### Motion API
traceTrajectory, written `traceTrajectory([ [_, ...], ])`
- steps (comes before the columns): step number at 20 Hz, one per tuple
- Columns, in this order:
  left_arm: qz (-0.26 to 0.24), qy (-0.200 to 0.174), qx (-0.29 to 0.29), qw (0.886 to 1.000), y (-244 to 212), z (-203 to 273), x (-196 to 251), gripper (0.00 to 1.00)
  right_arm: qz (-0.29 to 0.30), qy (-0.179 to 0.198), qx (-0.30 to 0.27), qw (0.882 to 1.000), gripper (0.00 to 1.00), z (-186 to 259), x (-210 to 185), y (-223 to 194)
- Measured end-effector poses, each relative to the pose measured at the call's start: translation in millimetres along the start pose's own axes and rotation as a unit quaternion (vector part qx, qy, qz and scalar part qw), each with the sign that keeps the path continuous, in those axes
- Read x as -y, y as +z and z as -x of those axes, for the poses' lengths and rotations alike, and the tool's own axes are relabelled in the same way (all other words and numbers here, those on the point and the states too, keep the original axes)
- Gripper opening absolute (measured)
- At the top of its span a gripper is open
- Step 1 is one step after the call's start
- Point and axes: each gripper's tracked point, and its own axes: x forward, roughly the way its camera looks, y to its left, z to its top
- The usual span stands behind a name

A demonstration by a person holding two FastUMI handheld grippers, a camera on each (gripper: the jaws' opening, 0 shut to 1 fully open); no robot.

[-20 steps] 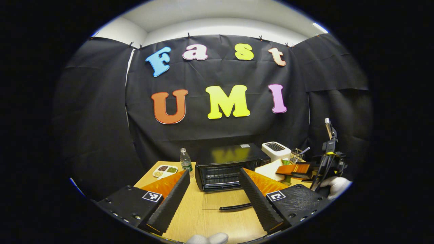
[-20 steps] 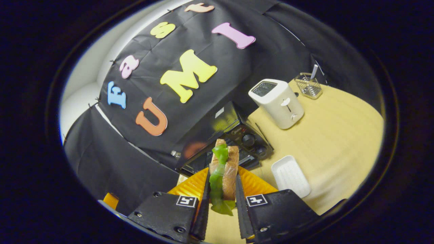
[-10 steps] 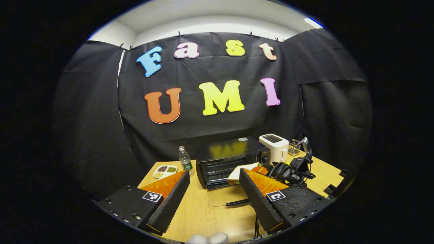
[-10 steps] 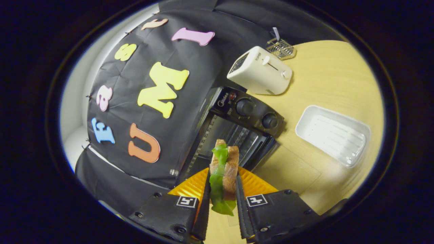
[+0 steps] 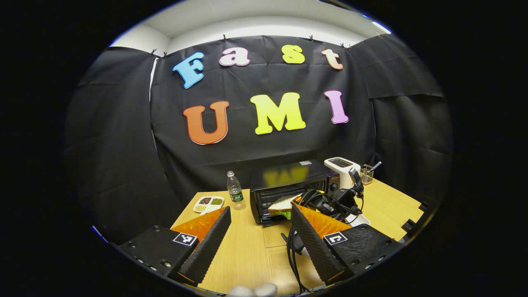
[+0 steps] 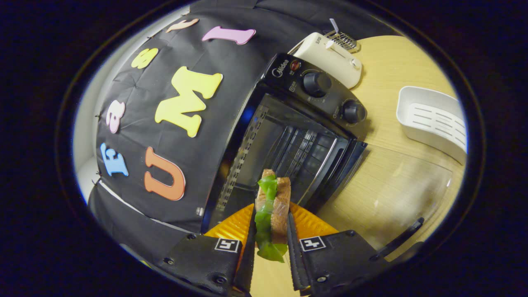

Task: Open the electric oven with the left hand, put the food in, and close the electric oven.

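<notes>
Right gripper (image 6: 270,247) clamped on sandwich (image 6: 272,210) across both bread faces; soft, light, probably squashes easily; left gripper (image 5: 260,243) fingers apart, idle.

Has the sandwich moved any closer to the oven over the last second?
Yes. The sandwich in the right gripper has moved toward the open electric oven, whose cavity now looms much larger just ahead of it.

Tray (image 6: 433,119) cut off (right edge).
</notes>
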Motion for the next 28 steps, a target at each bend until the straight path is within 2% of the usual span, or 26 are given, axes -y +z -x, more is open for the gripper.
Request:
traceTrajectory([
  [2, -0.002, 0.008, -0.002, 1.0, -1.4, -2.0, -8.4, 0.96, -0.011, -0.002, 0.01, 1.0, 0.39, -13.9, 1.0, 6.5],
  [3, -0.001, 0.013, -0.004, 1.0, -2.1, -3.0, -12.3, 0.96, -0.014, -0.002, 0.015, 1.0, 0.3, -21.1, 0.5, 8.6],
  [4, 0.003, 0.015, -0.004, 1.0, -1.5, -4.3, -13.6, 0.96, -0.01, -0.005, 0.018, 1.0, 0.39, -28.0, 1.1, 11.0],
  [7, 0.006, 0.019, -0.008, 1.0, -5.5, -9.0, -16.3, 0.96, 0.013, -0.016, 0.02, 1.0, 0.41, -40.6, 2.6, 12.2],
  [9, 0.009, 0.021, -0.008, 1.0, -4.2, -10.8, -16.7, 0.96, 0.043, -0.028, 0.024, 0.998, 0.46, -44.0, 4.2, 13.6],
  [11, 0.01, 0.022, -0.008, 1.0, -5.2, -13.2, -17.4, 0.96, 0.083, -0.036, 0.018, 0.996, 0.41, -45.0, 4.9, 13.3],
  [12, 0.012, 0.023, -0.007, 1.0, -5.6, -13.3, -17.4, 0.96, 0.106, -0.046, 0.014, 0.993, 0.59, -45.4, 6.7, 14.1],
  [13, 0.015, 0.024, -0.006, 1.0, -4.5, -14.0, -17.9, 0.96, 0.137, -0.062, 0.008, 0.989, 0.8, -45.3, 12.4, 14.2],
  [15, 0.018, 0.025, -0.006, 1.0, -3.9, -14.8, -18.4, 0.96, 0.202, -0.087, 0.005, 0.975, 1.0, -38.1, 20.3, 21.6],
  [18, 0.022, 0.028, -0.001, 0.999, 1.1, -13.9, -20.0, 0.96, 0.267, -0.088, 0.034, 0.959, 1.0, -19.0, 12.7, 44.9],
  [22, 0.032, 0.034, 0.008, 0.999, 8.4, -15.7, -23.4, 0.96, 0.331, -0.087, 0.024, 0.939, 1.0, 20.0, 7.5, 59.0],
  [28, 0.038, 0.041, 0.014, 0.998, 9.7, -16.8, -23.2, 0.96, 0.461, -0.069, 0.063, 0.883, 1.0, 113.7, -27.9, 113.9],
])
